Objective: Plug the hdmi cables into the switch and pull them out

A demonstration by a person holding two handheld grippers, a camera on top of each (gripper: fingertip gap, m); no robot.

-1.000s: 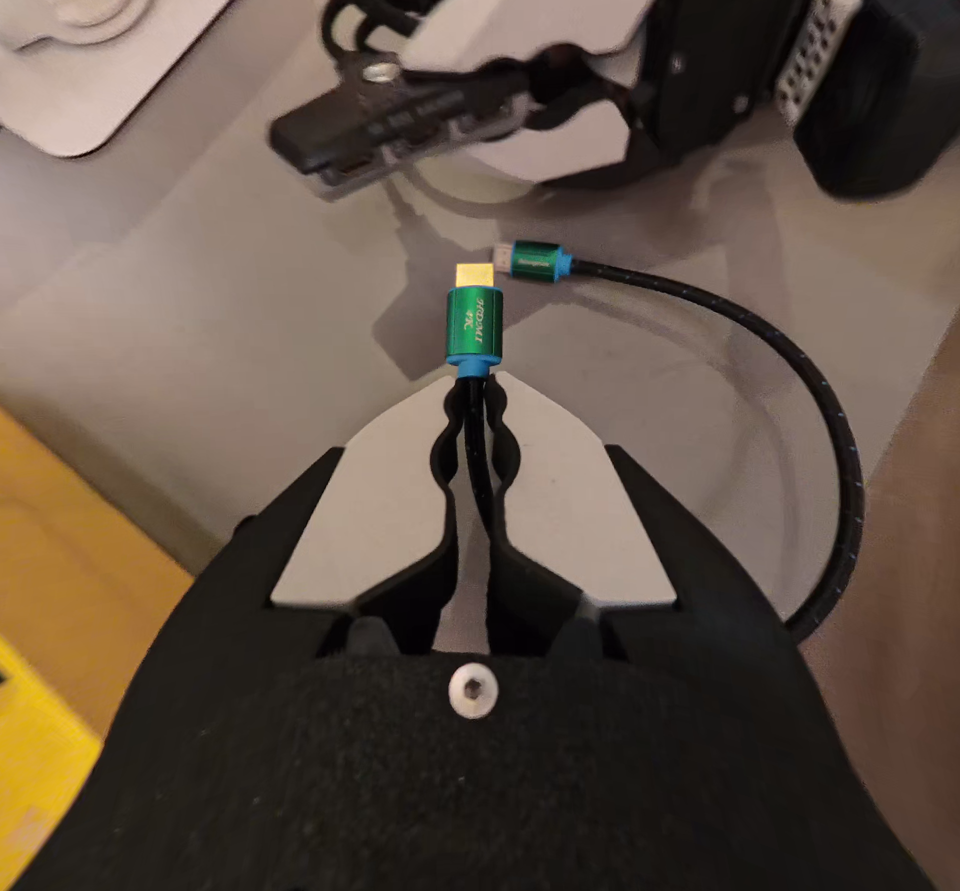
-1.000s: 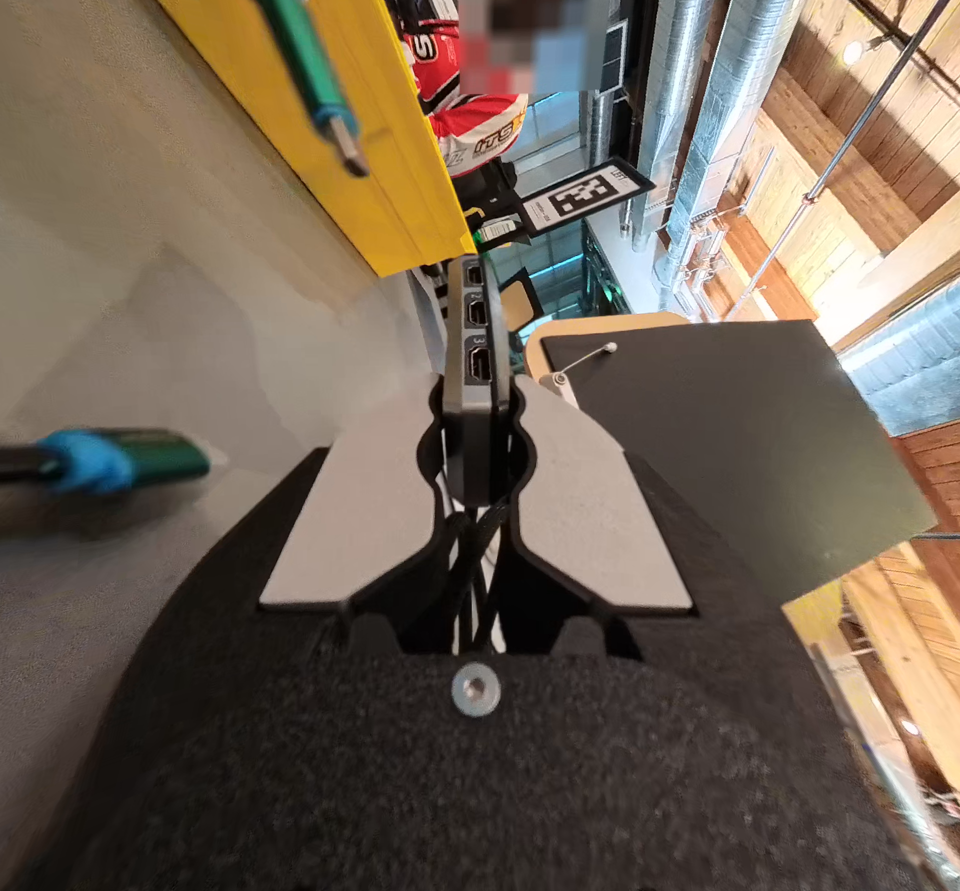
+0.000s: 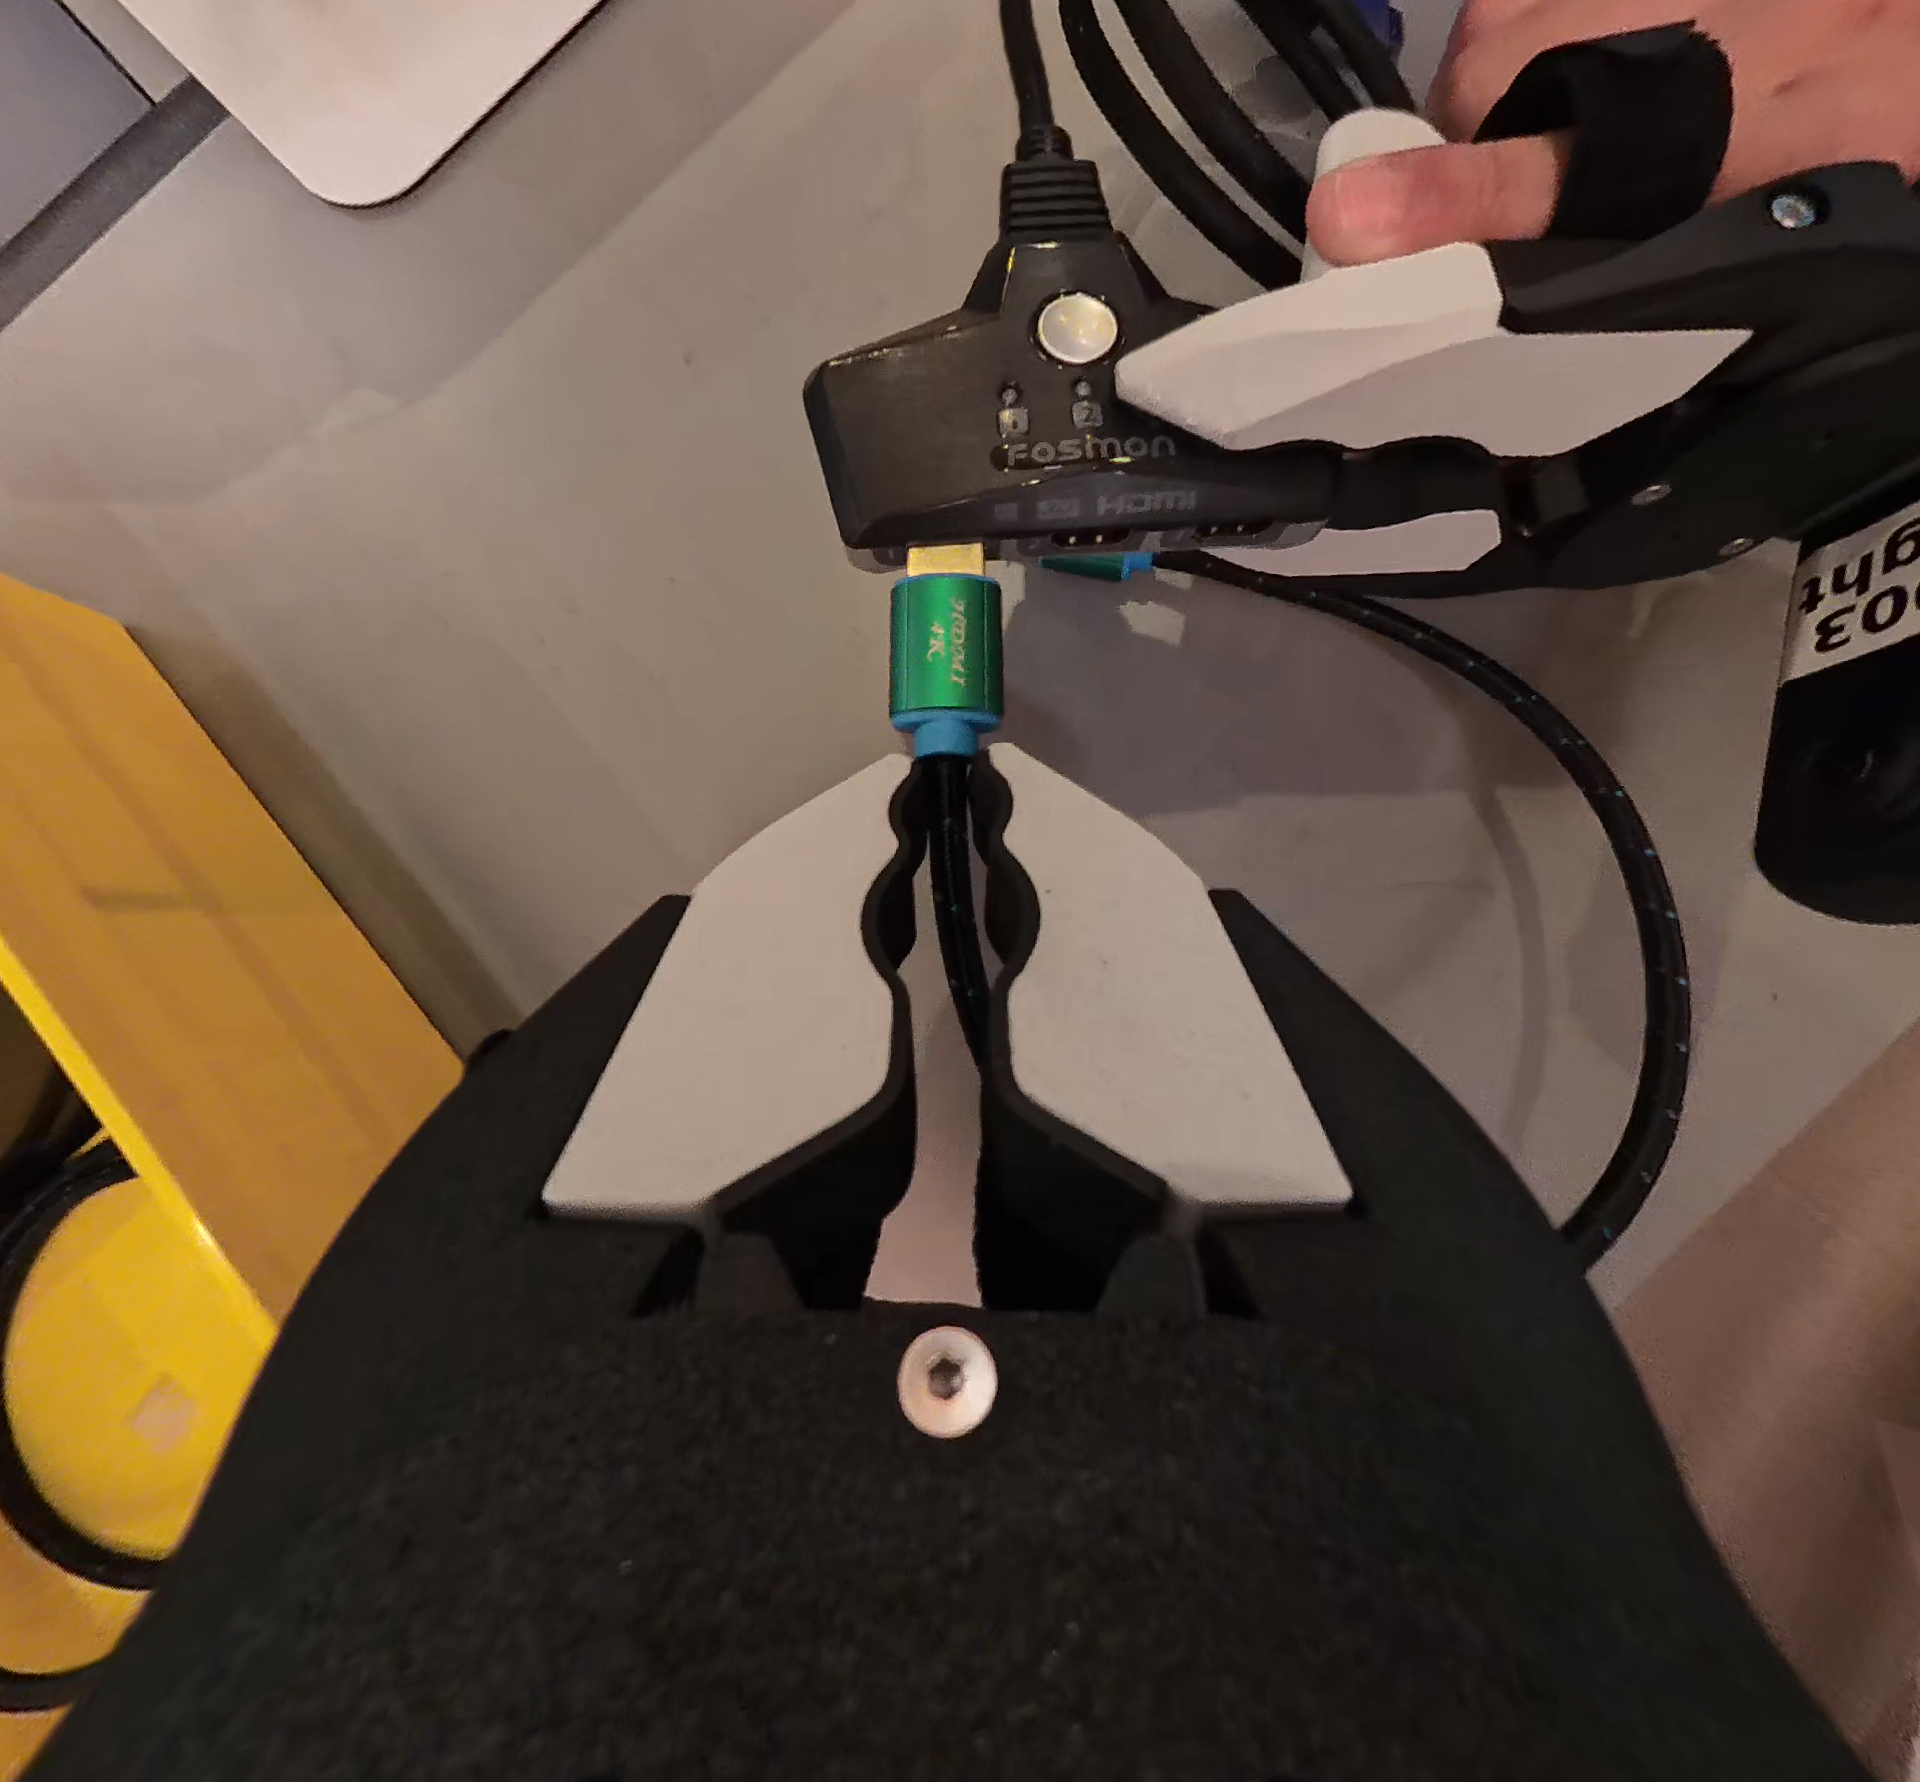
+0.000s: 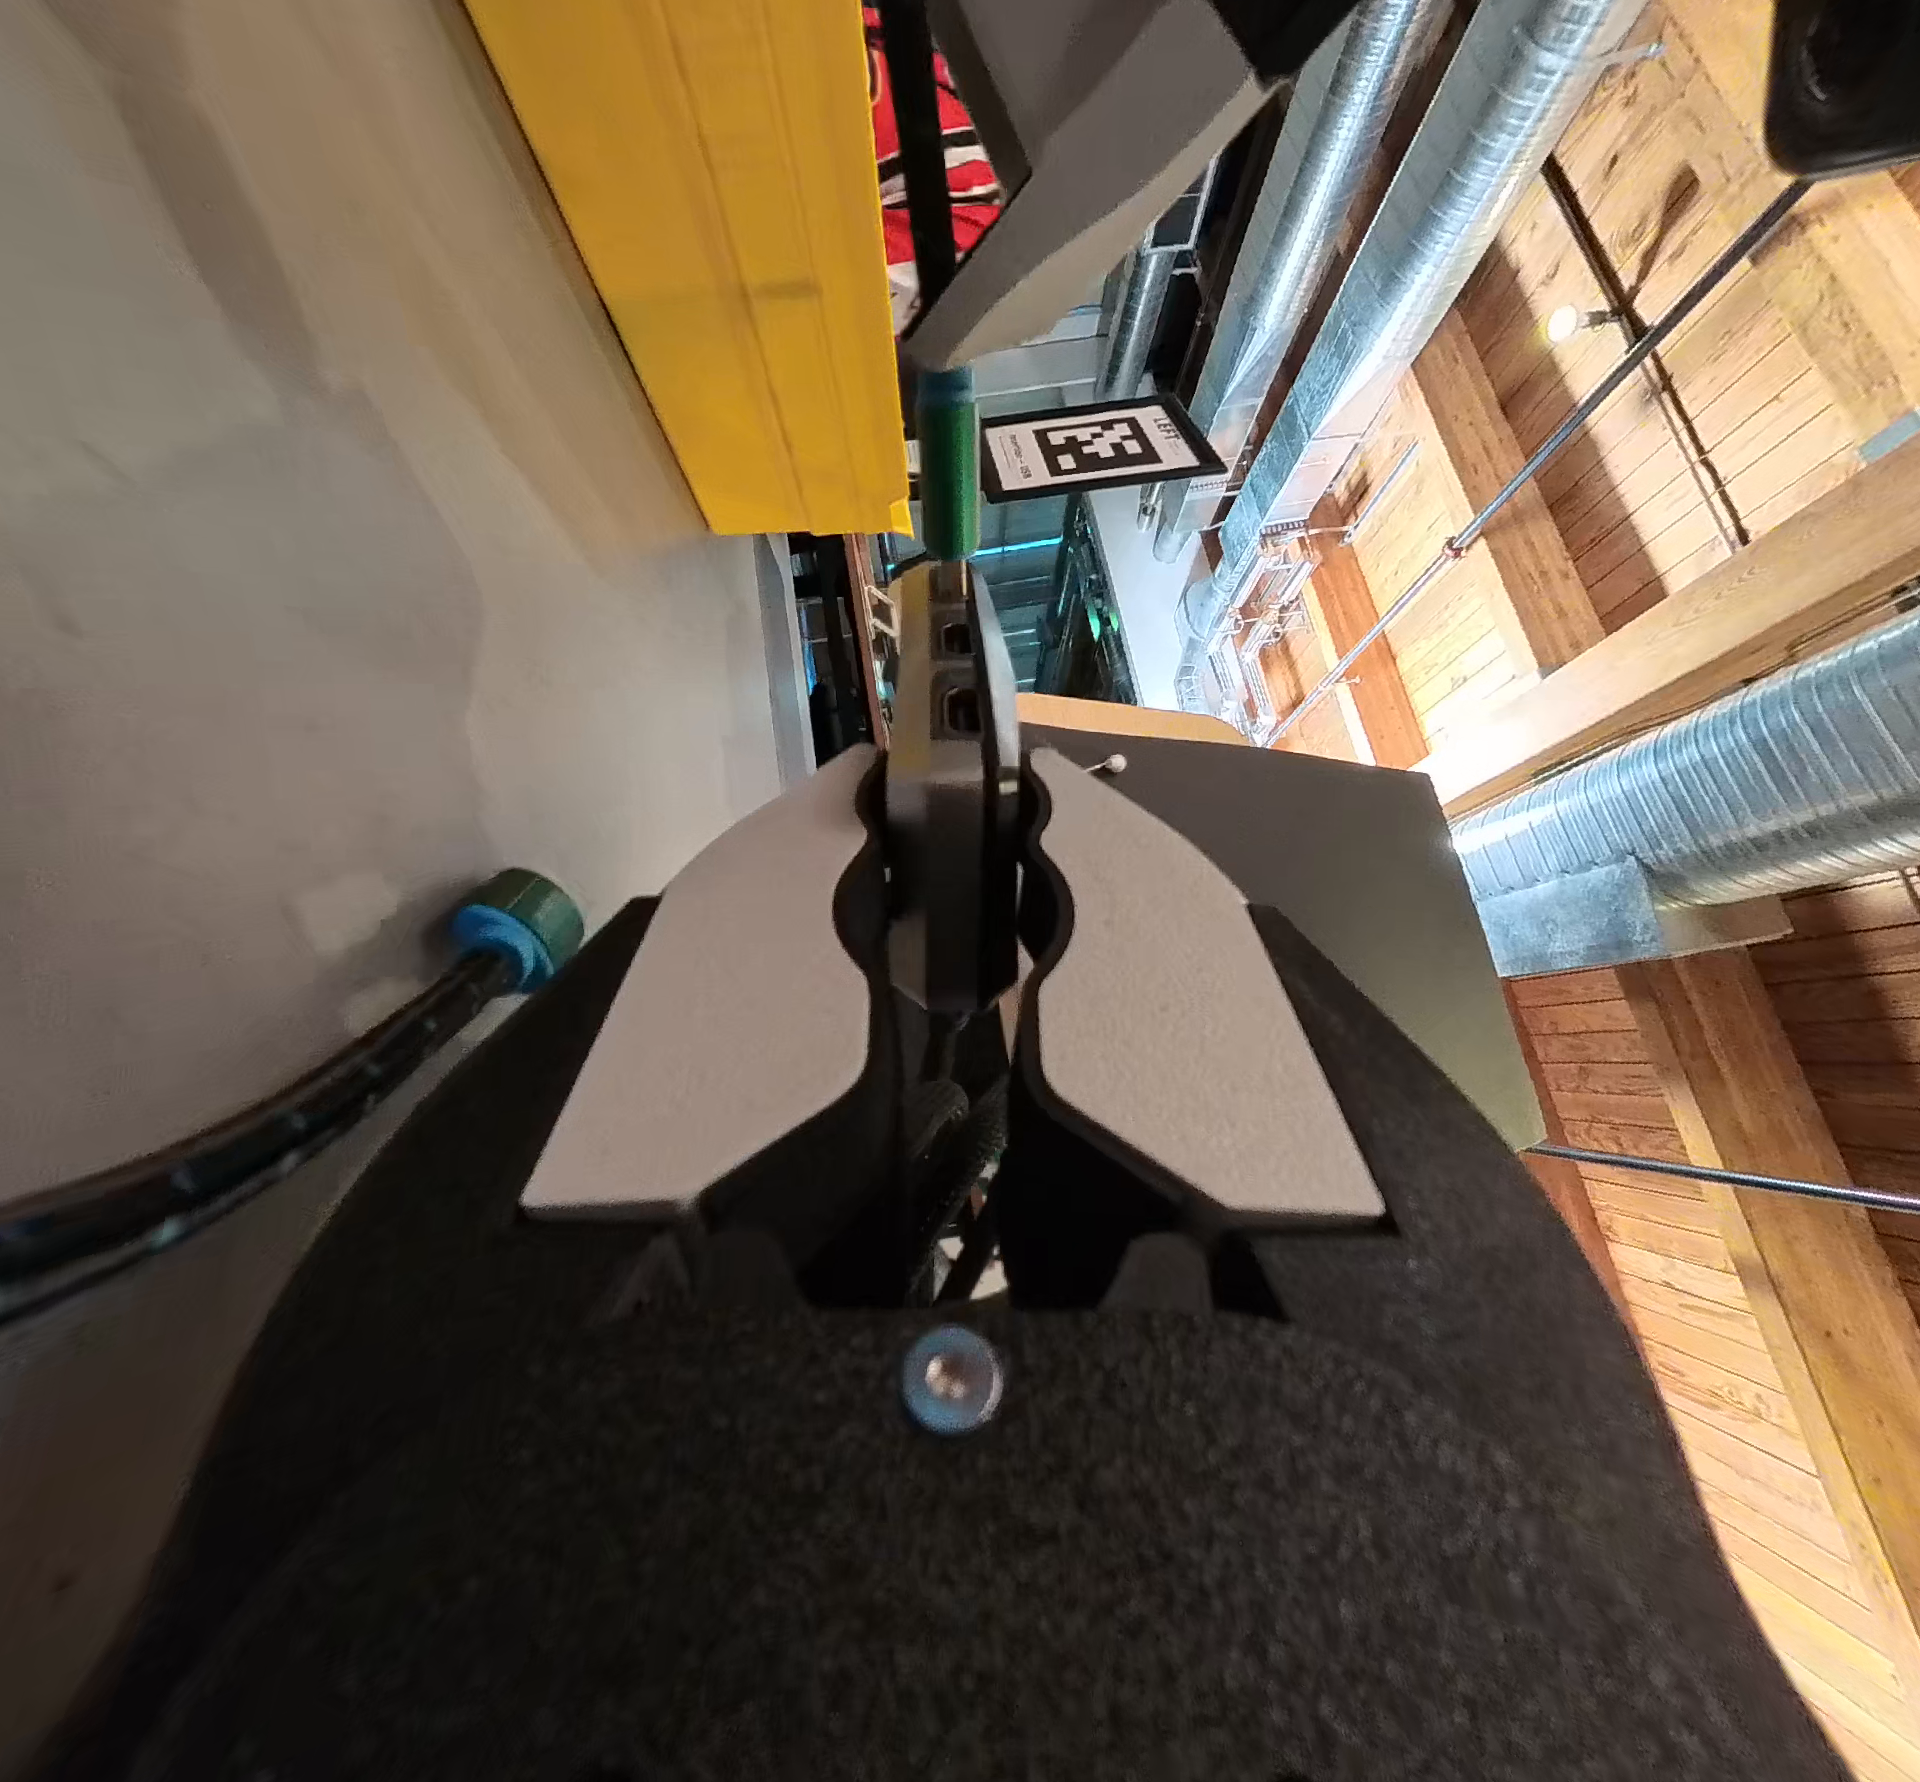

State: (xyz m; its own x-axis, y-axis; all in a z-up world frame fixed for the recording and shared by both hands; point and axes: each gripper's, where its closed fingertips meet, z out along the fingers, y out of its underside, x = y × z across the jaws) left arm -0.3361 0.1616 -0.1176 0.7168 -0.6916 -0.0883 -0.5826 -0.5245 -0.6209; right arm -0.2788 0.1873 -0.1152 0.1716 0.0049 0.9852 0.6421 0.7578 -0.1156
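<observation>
Two claws share the work: the left claw (image 3: 951, 776) is closed on the braided cable (image 3: 954, 901) just behind the green plug (image 3: 942, 657), and the right claw (image 4: 951, 802) is clamped across one end of the black switch (image 3: 1039, 444), held above the grey counter (image 3: 520, 506). The plug's gold tip (image 3: 943, 560) sits at the mouth of the end port, only partly in. A second green plug (image 4: 520, 911) lies loose on the counter below. Gripped on the cable, the plug can probably wobble, since the braid is flexible while the metal shell is stiff and smooth; a hold on the shell itself would steer better. The switch looks light and rigid, so it needs firm bracing against the push.
</observation>
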